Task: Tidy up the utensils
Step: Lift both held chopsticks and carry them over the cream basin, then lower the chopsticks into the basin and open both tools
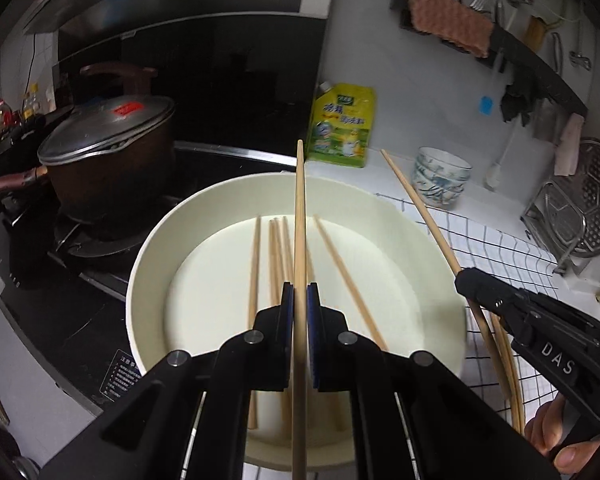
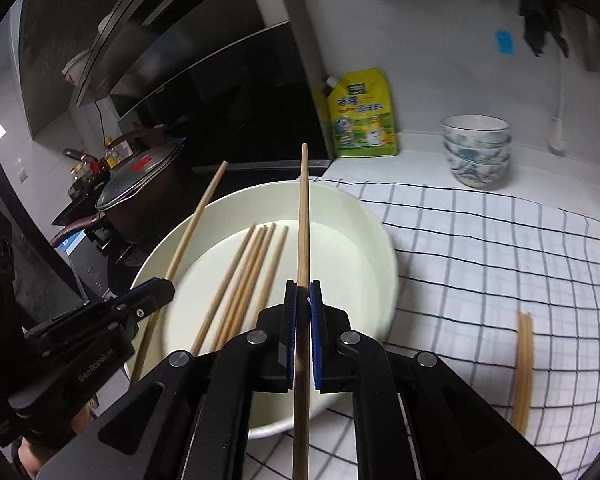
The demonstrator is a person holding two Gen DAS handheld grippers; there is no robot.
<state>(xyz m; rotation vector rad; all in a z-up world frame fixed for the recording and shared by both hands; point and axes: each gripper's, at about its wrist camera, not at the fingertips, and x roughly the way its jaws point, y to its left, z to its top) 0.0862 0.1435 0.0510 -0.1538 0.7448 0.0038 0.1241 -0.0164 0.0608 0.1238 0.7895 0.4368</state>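
1. Left wrist view: the left hand-held gripper (image 1: pixel 300 294) is pinching 1 bamboo chopstick (image 1: pixel 299 216) between its blue pads, the stick running straight out above the white basin (image 1: pixel 148 264).
2. The right hand-held gripper (image 2: pixel 303 292) is likewise pressed onto 1 chopstick (image 2: pixel 303 216), held over the same basin's right half.
3. About 5 loose chopsticks (image 2: pixel 244 276) lie on the basin floor, roughly parallel; I cannot count them exactly.
4. A small bundle of chopsticks (image 2: pixel 523 372) rests on the checked cloth (image 2: pixel 480 248), well to the right of the basin.
5. Judged step: each hand is carrying a stick from the basin toward that bundle.
6. The next move probably calls for swinging both sticks rightward from the basin, lowering them alongside the bundle, aligned with it, then releasing without rolling.
7. Beyond the basin on the white desk (image 2: pixel 420 148) stand a yellow-green refill pouch (image 2: pixel 362 114) and stacked patterned bowls (image 2: pixel 476 148).
8. Left of the basin sits a stove with a lidded dark pot (image 1: pixel 108 152); a dish rack (image 1: pixel 580 216) stands far right of the basin.
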